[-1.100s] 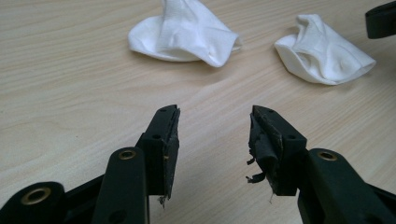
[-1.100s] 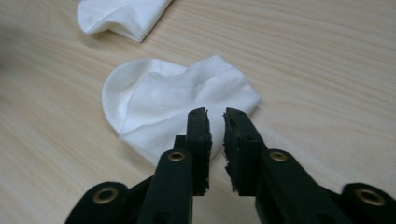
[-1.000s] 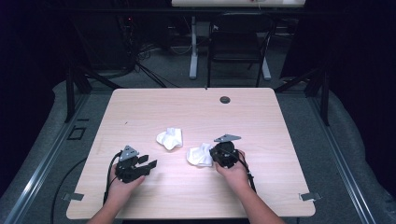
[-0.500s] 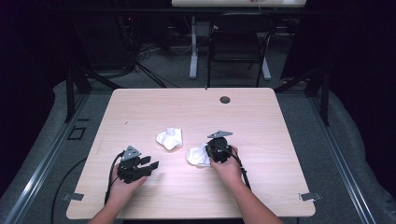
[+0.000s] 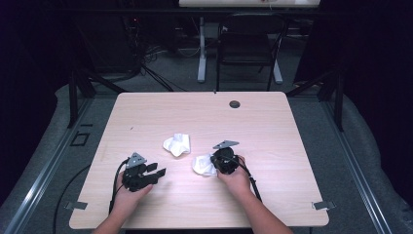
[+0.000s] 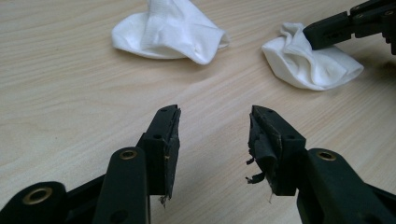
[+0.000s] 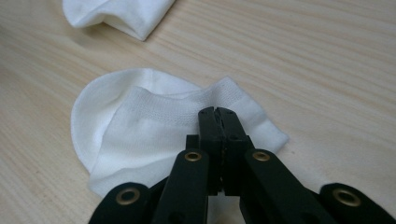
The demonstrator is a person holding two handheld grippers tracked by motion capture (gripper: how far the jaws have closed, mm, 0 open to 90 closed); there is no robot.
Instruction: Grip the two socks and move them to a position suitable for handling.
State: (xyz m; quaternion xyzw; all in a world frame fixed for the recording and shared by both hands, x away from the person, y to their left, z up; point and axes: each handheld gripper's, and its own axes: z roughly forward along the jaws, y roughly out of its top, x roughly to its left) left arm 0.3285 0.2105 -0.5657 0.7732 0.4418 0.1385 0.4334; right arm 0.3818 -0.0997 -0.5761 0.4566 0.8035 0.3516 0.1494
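Right gripper [image 7: 217, 112] is clamped on the cuff edge of the near white sock [image 7: 154, 126], which lies on the table [image 5: 272, 126]. Left gripper [image 6: 215, 135] rests wide open and empty. Far white sock [image 5: 177, 145] lies untouched; pairing not yet begun, apparently.

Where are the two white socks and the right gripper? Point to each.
Near sock [image 7: 140, 121]: right gripper view, ribbed cuff.
Far sock [image 6: 173, 30]: left gripper view, its middle.
Right gripper [image 7: 217, 112]: right gripper view, between closed fingertips.
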